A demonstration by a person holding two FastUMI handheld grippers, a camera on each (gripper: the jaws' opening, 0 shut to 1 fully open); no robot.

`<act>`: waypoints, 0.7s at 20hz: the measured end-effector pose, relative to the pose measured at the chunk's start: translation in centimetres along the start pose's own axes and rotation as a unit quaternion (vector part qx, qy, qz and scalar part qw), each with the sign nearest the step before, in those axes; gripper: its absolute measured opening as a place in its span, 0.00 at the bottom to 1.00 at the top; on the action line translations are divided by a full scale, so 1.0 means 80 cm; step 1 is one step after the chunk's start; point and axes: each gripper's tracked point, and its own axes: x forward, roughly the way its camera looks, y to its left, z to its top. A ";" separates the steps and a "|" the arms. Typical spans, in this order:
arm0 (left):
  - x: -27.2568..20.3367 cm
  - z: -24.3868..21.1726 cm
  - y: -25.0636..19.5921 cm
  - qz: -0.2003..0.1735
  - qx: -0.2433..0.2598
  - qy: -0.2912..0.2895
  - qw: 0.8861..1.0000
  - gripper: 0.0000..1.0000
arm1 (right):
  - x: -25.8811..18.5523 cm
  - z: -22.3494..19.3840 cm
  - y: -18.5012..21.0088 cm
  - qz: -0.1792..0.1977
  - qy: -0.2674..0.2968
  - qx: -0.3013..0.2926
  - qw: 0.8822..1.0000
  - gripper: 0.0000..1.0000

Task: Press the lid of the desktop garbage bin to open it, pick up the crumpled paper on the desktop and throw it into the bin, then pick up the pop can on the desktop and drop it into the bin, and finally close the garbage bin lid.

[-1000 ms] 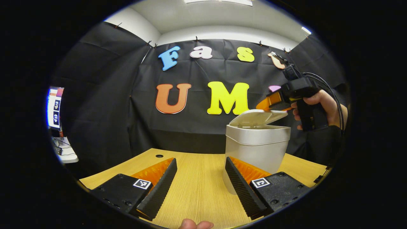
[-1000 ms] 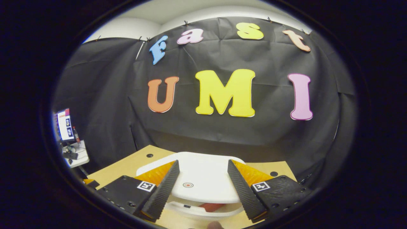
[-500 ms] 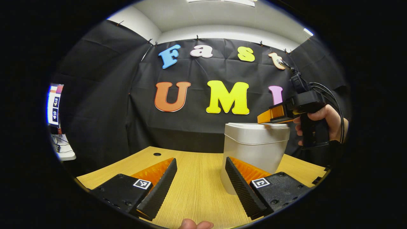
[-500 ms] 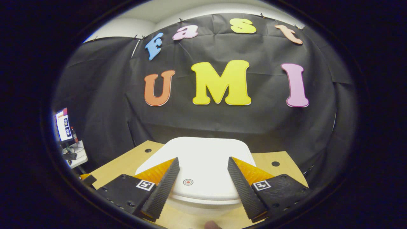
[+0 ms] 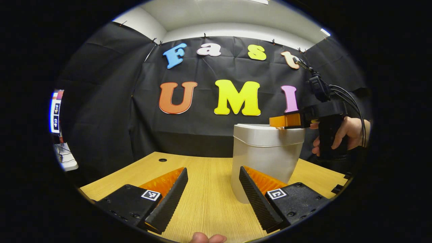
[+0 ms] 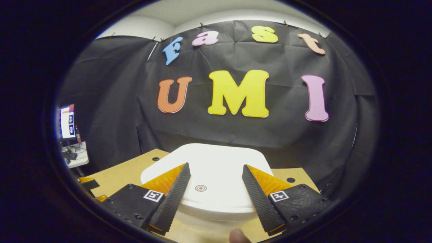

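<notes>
The pale wooden surface (image 5: 206,199) is carrying the white plastic desktop garbage bin (image 5: 265,158), which is standing toward the surface's right edge in the left gripper view. Its flat white lid (image 6: 209,175) is lying down level on the rim and looks closed.

The right gripper (image 6: 216,199) is hovering just over the lid with its jaws spread wide, holding nothing, straddling the small red ring mark (image 6: 200,188). The left gripper (image 5: 212,197) is waiting low over the surface, jaws likewise apart and empty, the bin just beside its right finger.

Pressing the lid again could release the latch and spring it back open; a sideways nudge could tip the light bin.

The left gripper view is showing the right gripper from the side, and the hand (image 5: 341,133) holding it; the right gripper view is giving the lid's top face.
</notes>
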 end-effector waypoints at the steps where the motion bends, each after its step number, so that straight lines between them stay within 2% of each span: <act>1: -0.001 0.002 0.000 0.000 -0.001 -0.001 1.000 0.98 | 0.000 -0.001 -0.001 -0.001 -0.007 0.000 1.000 0.98; 8: -0.010 0.016 -0.001 0.000 0.005 -0.015 1.000 0.98 | -0.005 0.014 -0.004 -0.002 -0.020 0.034 0.999 0.96; 9: -0.011 0.020 0.000 0.002 0.005 -0.020 1.000 0.98 | -0.008 0.013 -0.009 -0.011 -0.022 0.028 0.999 0.94; 12: -0.013 0.026 0.003 0.010 0.014 -0.030 0.999 0.98 | -0.014 0.027 -0.016 -0.033 -0.046 0.007 0.998 0.97; 14: -0.014 0.024 0.001 0.011 0.016 -0.031 0.999 0.98 | -0.025 0.039 -0.014 -0.030 -0.075 0.001 0.997 0.97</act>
